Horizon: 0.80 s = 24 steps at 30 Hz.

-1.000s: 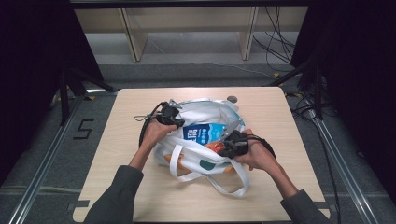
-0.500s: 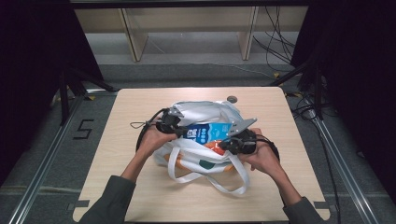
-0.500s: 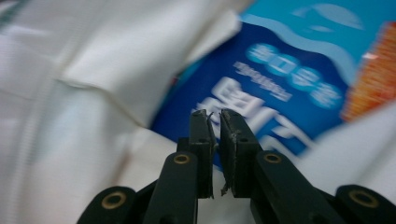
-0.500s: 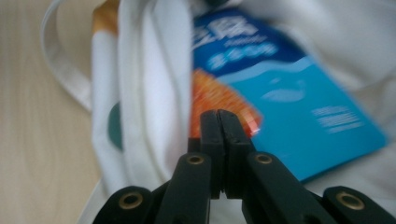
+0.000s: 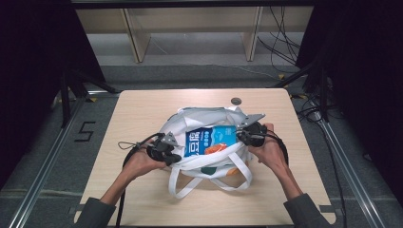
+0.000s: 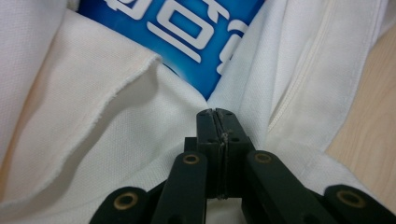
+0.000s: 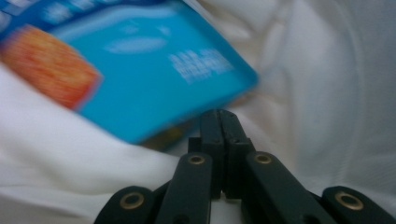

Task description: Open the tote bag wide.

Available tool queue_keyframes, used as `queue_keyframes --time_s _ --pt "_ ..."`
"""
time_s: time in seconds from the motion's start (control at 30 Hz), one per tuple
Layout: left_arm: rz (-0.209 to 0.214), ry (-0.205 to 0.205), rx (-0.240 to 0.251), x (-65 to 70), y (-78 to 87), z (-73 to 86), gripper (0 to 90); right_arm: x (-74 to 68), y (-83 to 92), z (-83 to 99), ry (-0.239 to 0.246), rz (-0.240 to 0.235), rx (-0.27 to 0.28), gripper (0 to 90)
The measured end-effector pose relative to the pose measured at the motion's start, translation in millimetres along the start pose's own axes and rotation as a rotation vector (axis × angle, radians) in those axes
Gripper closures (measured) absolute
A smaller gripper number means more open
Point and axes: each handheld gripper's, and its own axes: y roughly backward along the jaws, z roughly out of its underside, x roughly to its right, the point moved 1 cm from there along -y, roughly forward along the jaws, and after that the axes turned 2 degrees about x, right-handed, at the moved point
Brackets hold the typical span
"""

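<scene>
White tote bag [image 5: 209, 142] lying mid surface [image 5: 142, 114], blue snack box [image 5: 211, 140] partly inside. Left claw [image 5: 172, 156] and right claw [image 5: 241, 134] each pinched tight on bag cloth. Probably holding mouth open; box not fully in or out.

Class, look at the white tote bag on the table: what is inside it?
Inside the white tote bag lies a blue packet with white lettering and an orange picture. Something orange shows beneath; the fabric covers the rest.
</scene>
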Motion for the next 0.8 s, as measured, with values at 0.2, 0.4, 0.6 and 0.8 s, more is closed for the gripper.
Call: queue_keyframes --time_s 0.2,0.4,0.6,0.8 --pt "-0.095 0.015 0.107 -6.6 11.0 -17.4 80.9 5.1 4.9 0.0 -0.033 -0.027 0.056 90.0" --pt "-0.154 0.102 0.203 -29.7 6.3 -28.7 80.9 -21.9 29.1 -16.2 0.023 -0.121 0.134 90.0" --pt "-0.132 0.165 0.168 -51.1 -15.7 -21.9 82.3 -43.1 22.9 -12.3 0.077 -0.182 0.104 90.0" --pt "-0.273 0.130 0.041 -73.7 -5.5 -10.9 89.2 -50.4 18.7 4.1 0.067 -0.276 0.005 90.0"
